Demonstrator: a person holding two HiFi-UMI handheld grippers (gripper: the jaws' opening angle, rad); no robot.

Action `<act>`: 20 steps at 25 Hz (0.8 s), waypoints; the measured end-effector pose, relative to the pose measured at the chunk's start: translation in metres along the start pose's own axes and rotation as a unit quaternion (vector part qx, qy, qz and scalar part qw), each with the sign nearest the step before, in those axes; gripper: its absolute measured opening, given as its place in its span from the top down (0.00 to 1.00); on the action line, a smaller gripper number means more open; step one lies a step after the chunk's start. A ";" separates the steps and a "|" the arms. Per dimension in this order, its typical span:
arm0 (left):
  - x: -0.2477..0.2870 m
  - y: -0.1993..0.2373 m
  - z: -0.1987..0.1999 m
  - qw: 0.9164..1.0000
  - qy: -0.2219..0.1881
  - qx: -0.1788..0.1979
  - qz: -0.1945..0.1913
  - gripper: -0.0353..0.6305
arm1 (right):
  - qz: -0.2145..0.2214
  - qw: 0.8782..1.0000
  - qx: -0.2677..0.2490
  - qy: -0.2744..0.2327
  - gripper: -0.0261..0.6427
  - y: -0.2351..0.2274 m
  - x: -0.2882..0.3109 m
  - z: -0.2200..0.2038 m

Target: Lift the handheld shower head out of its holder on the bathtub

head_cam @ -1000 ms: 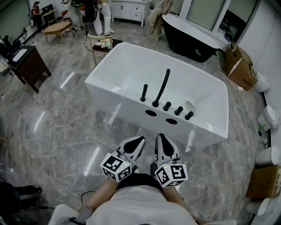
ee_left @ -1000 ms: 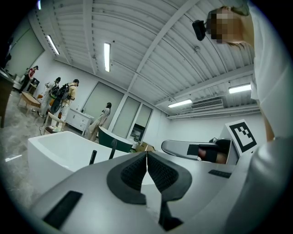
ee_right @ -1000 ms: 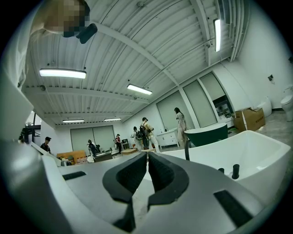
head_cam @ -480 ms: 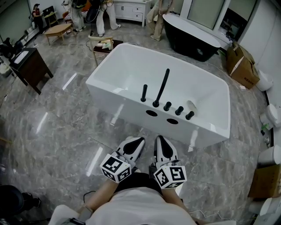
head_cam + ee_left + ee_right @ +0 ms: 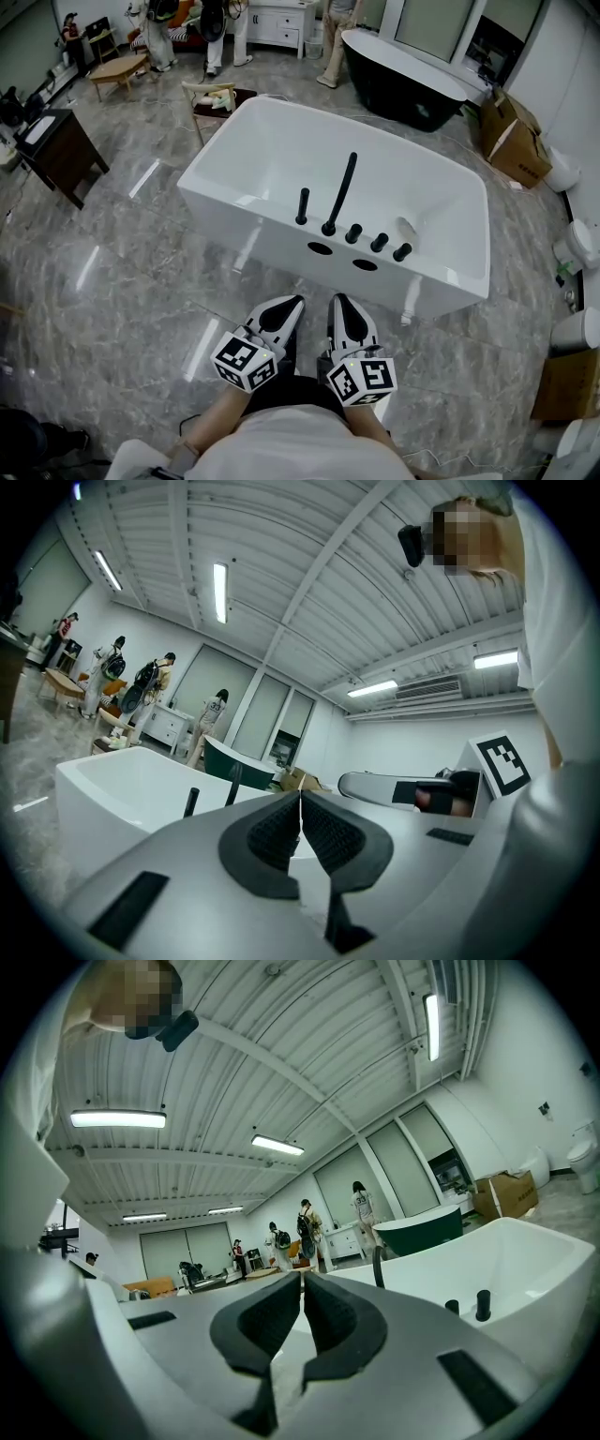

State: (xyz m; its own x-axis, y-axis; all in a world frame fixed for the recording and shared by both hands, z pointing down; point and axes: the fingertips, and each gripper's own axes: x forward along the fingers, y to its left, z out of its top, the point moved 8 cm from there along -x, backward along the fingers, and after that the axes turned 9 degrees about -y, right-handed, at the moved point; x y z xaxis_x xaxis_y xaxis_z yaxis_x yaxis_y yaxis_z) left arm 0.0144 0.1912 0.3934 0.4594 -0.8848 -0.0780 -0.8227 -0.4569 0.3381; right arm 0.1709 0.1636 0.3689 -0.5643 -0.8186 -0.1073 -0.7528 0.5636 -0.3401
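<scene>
Fingers [image 5: 272, 836] of the left gripper [image 5: 300, 806]: pressed together pad to pad, nothing between them. It was held level and low in front of the person, well short of the tub, with its marker cube [image 5: 244, 361] nearest the body.

Fingers [image 5: 333, 1314] of the right gripper [image 5: 302, 1283]: likewise closed on each other and empty. It was held level just beside the left one, with its marker cube [image 5: 364, 380] at the rear.

Dark cabinet [image 5: 56, 150]: stood on the grey marble floor [image 5: 141, 281] at far left.

White bathtub [image 5: 234, 202]: freestanding, mid-floor, ahead of both grippers. Two oval holes [image 5: 319, 248] showed in its near wall.

Handheld shower head [image 5: 302, 206]: short black stick, upright in its holder on the near rim of the white bathtub. It was the leftmost of the fittings, and neither gripper touched it.

Spout [image 5: 340, 192]: tall, black and curved, just right of the shower head.

Three black knobs [image 5: 379, 243]: in a row on the same rim, right of the spout.

Black bathtub [image 5: 403, 89]: beyond the white one, toward the back.

Cardboard boxes [image 5: 514, 141]: on the floor at far right.

Several persons [image 5: 216, 28]: standing at the far end of the room.
</scene>
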 end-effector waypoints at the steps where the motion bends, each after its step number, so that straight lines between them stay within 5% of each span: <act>1: 0.003 0.003 0.000 1.000 0.001 0.000 -0.001 0.93 | 0.000 1.000 -0.001 -0.002 0.93 0.000 0.003 0.000; 20: 0.102 0.065 0.018 0.999 0.010 -0.011 -0.031 0.93 | -0.023 1.000 -0.008 0.005 0.93 -0.050 0.098 0.010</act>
State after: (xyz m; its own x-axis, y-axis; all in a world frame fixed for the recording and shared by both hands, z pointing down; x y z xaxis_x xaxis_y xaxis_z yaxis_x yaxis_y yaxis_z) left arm 0.0020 0.0700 0.3902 0.5155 -0.8531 -0.0811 -0.7849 -0.5080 0.3547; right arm 0.1567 0.0534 0.3665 -0.5318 -0.8429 -0.0817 -0.7836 0.5264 -0.3299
